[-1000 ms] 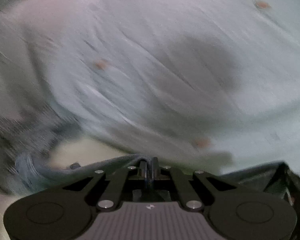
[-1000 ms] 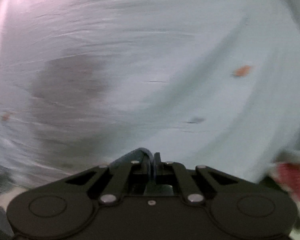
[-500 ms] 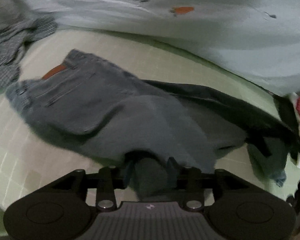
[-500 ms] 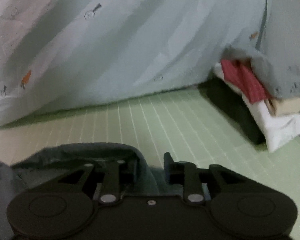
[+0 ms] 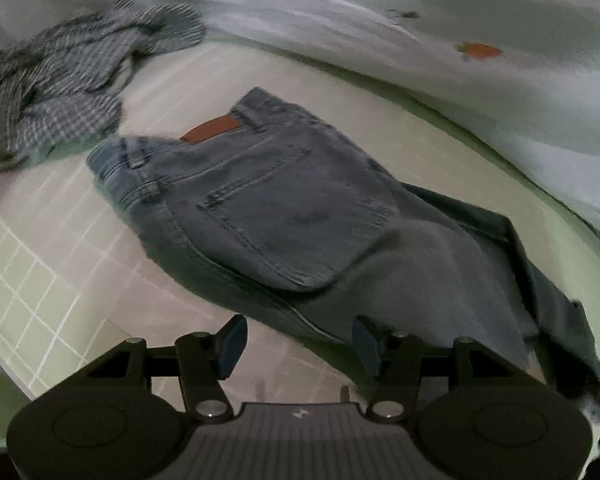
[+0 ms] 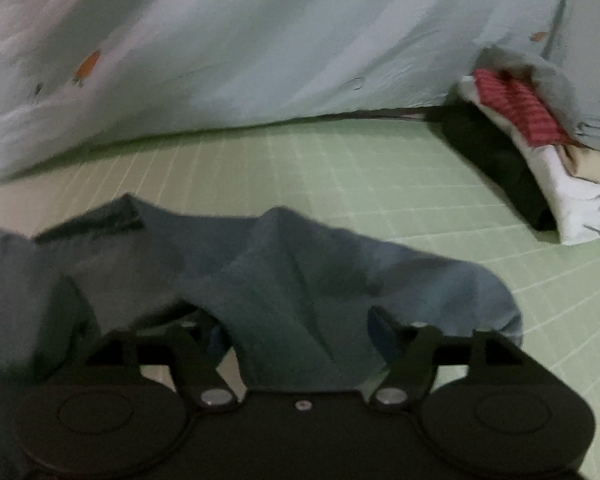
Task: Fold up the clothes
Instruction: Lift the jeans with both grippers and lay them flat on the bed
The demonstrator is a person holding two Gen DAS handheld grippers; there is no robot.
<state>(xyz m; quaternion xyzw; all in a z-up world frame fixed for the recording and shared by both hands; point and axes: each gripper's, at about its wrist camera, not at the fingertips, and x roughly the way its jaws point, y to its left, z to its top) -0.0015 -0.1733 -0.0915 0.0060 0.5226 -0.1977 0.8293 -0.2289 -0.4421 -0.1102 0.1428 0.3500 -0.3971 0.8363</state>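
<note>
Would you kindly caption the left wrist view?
Left gripper opening above folded jeans on the green grid mat.

Jeans on mat; checked shirt behind-left.

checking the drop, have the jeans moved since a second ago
Yes. A second ago both grippers pinched denim up against the pale blanket; now the jeans lie spread on the green grid mat, below the blanket's edge.
</note>
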